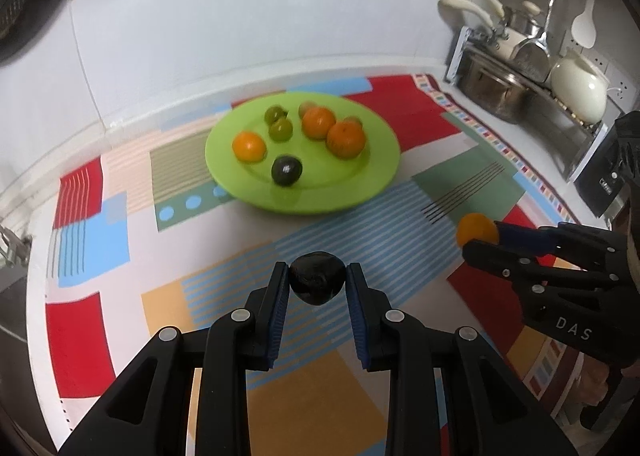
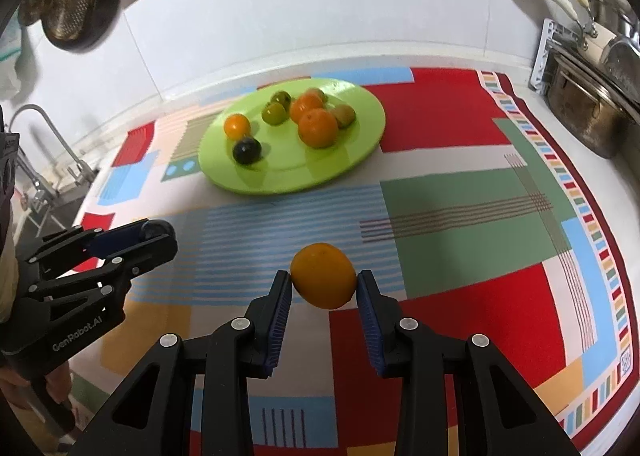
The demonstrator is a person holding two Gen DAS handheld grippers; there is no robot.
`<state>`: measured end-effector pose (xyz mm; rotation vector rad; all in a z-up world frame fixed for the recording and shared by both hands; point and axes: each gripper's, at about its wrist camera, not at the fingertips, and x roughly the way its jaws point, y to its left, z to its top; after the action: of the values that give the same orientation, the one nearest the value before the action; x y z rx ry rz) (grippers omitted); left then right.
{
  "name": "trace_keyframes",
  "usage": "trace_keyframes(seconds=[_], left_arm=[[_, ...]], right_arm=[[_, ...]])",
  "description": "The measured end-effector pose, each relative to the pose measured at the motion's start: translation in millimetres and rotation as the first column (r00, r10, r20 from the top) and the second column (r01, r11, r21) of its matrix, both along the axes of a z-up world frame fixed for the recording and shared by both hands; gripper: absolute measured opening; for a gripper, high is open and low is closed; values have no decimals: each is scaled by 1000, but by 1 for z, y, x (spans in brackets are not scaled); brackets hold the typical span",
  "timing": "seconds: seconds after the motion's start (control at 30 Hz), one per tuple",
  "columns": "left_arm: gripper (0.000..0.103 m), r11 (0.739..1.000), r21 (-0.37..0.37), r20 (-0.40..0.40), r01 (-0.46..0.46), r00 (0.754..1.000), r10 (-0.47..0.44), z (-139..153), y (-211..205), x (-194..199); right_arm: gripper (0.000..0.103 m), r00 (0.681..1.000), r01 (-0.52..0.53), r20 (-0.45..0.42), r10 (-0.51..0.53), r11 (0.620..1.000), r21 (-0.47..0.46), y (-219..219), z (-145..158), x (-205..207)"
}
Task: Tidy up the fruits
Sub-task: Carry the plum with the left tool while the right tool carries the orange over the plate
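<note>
1. Done, by the look of it: the green plate (image 1: 384, 159) on the patterned cloth (image 1: 400, 103) already carries several oranges, two green fruits and one dark fruit.
2. Left gripper (image 1: 318, 280): clamped on a dark fruit (image 1: 317, 283), held clear above the cloth, short of the plate.
3. Right gripper (image 2: 324, 284): clamped on an orange (image 2: 323, 276), likewise raised and short of the plate.
4. Remaining: carry both held fruits to the plate and release them there. No other loose fruit shows on the worktop (image 2: 624, 191).

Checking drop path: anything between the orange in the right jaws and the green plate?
Nothing: only bare patterned cloth lies between the held orange and the green plate, shown in the right wrist view.
</note>
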<state>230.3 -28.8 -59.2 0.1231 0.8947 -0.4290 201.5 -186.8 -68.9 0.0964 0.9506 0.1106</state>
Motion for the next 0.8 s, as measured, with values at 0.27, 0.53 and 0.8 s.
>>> trace_keyframes(seconds=[0.27, 0.53, 0.8], left_arm=[[29, 1000, -18, 66, 18, 998, -17, 25, -3, -3], [29, 999, -32, 112, 15, 994, -11, 41, -5, 1], [29, 999, -31, 139, 7, 990, -3, 48, -7, 15]], right_arm=[[35, 997, -12, 75, 11, 1000, 14, -2, 27, -1], [35, 989, -29, 144, 28, 1000, 8, -1, 49, 6], [35, 983, -53, 178, 52, 999, 1, 4, 58, 24]])
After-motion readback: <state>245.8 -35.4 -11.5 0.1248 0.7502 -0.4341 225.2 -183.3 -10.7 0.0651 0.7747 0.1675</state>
